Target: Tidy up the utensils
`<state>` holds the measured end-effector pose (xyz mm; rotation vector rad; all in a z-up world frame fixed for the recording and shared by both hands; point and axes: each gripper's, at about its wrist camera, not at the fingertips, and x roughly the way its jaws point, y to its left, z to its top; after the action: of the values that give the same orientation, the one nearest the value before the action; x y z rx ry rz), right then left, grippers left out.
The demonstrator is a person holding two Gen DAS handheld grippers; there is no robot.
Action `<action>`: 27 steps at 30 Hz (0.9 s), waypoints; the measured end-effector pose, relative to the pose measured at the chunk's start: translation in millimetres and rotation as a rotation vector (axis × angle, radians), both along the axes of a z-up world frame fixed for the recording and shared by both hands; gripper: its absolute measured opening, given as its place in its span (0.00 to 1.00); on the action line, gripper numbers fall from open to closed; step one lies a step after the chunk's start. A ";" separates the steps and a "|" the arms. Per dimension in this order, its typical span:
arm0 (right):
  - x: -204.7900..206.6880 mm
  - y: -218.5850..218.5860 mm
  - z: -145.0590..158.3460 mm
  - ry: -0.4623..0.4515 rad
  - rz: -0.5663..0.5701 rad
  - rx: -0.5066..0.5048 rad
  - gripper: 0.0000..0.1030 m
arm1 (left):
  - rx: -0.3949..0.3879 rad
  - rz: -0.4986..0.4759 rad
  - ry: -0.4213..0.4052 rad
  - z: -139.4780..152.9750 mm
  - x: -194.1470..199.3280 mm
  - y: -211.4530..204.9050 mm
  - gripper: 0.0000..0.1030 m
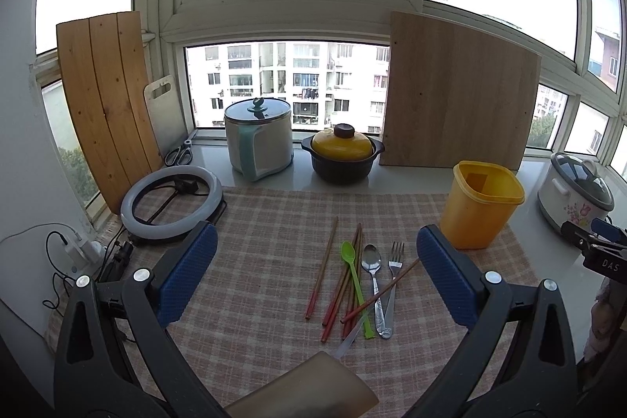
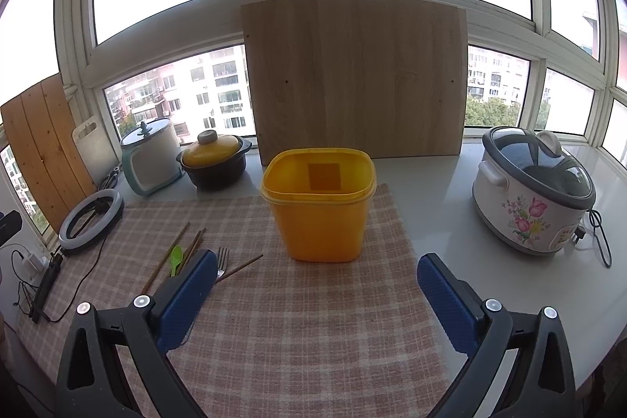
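I see both tools held wide with nothing between the pads: my left hand-held gripper (image 1: 316, 277) hovers over the utensil pile, and my right hand-held gripper (image 2: 316, 296) faces the yellow plastic container (image 2: 318, 203), which stands upright and empty on the checked cloth (image 2: 274, 339) covering the desk (image 2: 439, 190).

The utensils lie loose on the cloth, left of the container and well apart from it. I count one green plastic spoon (image 1: 354, 285), one metal spoon (image 1: 373, 281), one metal fork (image 1: 393, 285), and several red-tipped chopsticks (image 1: 322, 271); one lies alone to the left, one crosses the fork and metal spoon handles, and the rest overlap too much for an exact count.
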<state>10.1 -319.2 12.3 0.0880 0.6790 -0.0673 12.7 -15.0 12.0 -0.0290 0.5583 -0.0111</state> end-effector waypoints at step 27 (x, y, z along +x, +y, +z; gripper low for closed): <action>0.7 -0.2 -3.1 0.009 0.001 0.005 1.00 | -0.013 -0.003 -0.009 -0.8 -11.9 6.4 1.00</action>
<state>10.8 -319.4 9.2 0.0928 0.6878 -0.0653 0.7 -8.6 11.2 -0.0409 0.5496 -0.0180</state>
